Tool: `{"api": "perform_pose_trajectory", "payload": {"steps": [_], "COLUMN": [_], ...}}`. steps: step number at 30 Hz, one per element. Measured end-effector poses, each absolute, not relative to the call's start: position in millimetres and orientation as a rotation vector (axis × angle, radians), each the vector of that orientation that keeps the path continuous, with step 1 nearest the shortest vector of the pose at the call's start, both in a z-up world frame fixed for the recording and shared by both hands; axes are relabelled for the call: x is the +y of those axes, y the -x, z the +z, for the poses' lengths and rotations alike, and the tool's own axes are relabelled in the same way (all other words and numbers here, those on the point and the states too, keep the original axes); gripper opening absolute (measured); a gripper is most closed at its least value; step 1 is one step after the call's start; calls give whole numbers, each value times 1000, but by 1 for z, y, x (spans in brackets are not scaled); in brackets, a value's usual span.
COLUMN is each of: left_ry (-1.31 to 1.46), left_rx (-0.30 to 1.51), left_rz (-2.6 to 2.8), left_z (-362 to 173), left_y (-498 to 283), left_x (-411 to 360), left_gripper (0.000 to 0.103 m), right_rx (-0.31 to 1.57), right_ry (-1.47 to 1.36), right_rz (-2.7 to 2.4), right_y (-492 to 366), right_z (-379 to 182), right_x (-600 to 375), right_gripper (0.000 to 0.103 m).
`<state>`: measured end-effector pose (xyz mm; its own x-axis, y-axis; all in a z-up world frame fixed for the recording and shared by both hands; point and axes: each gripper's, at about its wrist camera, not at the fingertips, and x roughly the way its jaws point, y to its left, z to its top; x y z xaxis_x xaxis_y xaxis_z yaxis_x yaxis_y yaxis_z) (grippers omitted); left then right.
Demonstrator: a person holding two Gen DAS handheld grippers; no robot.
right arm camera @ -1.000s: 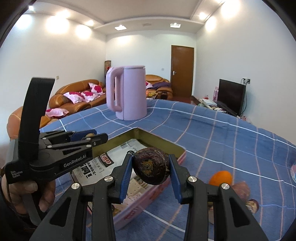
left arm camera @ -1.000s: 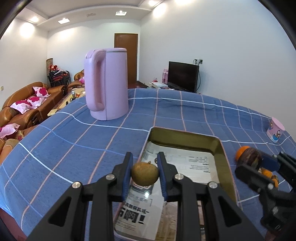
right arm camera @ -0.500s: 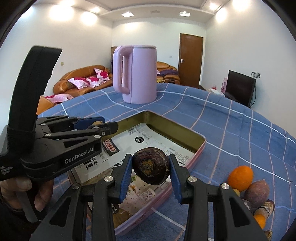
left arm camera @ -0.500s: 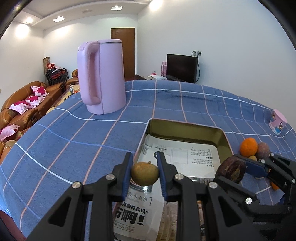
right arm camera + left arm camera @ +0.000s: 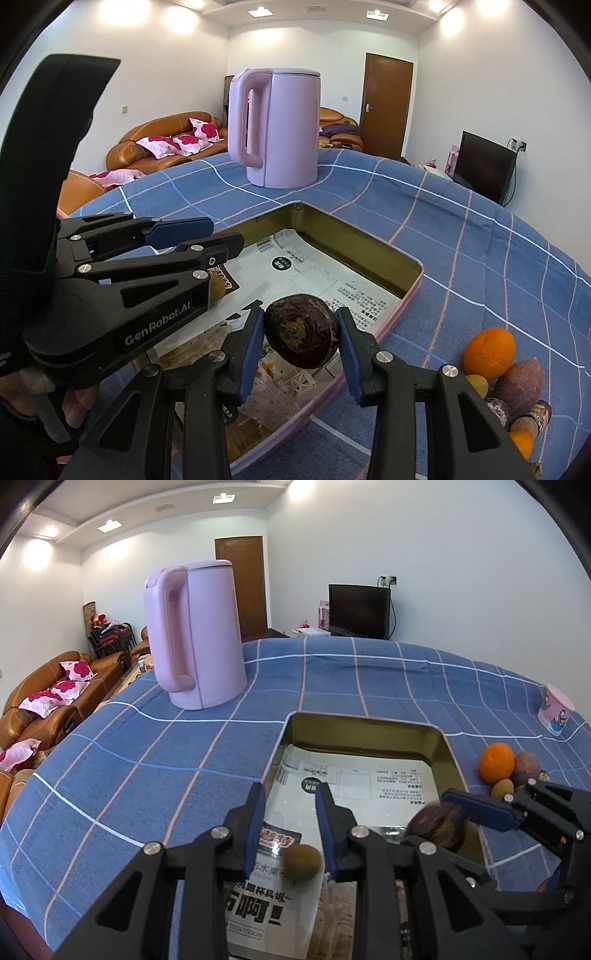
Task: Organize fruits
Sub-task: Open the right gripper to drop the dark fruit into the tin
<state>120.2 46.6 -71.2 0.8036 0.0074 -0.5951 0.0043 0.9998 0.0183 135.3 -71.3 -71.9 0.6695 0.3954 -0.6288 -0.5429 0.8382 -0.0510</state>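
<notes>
Left gripper (image 5: 290, 806) just let go, jaws opening: the small green fruit (image 5: 303, 862) that was pinched dropped into the tin tray (image 5: 364, 731), around 6 o'clock. Right gripper (image 5: 301, 326) still clamps the dark fruit (image 5: 300, 340) over the tray.

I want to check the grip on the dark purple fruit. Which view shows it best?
The right wrist view: the dark purple fruit sits sharp and central between the right gripper pads, which touch both sides. The left wrist view shows it blurred, partly hidden behind that gripper's finger.
</notes>
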Motion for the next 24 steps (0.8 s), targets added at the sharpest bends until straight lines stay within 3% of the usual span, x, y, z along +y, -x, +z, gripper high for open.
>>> {"api": "perform_pose_trajectory", "payload": {"steps": [2,6,24], "left_ry": [-16,6,49], "left_rx": [637,615,549], "left_rz": [3,18,-1], "left_z": [-71,-65,-41], "left_y": [-119,-112,-94], "left_x": [47,50,31], "left_gripper": [33,54,69], "right_rx": [644,619,539], "right_ry": [253,277,196], "right_rz": [532,521,429], "right_y": [-134,-130,-112], "right_z": [-72,-72,-54], "right_x": [-70,-67,-113], "right_gripper": [47,64,64]}}
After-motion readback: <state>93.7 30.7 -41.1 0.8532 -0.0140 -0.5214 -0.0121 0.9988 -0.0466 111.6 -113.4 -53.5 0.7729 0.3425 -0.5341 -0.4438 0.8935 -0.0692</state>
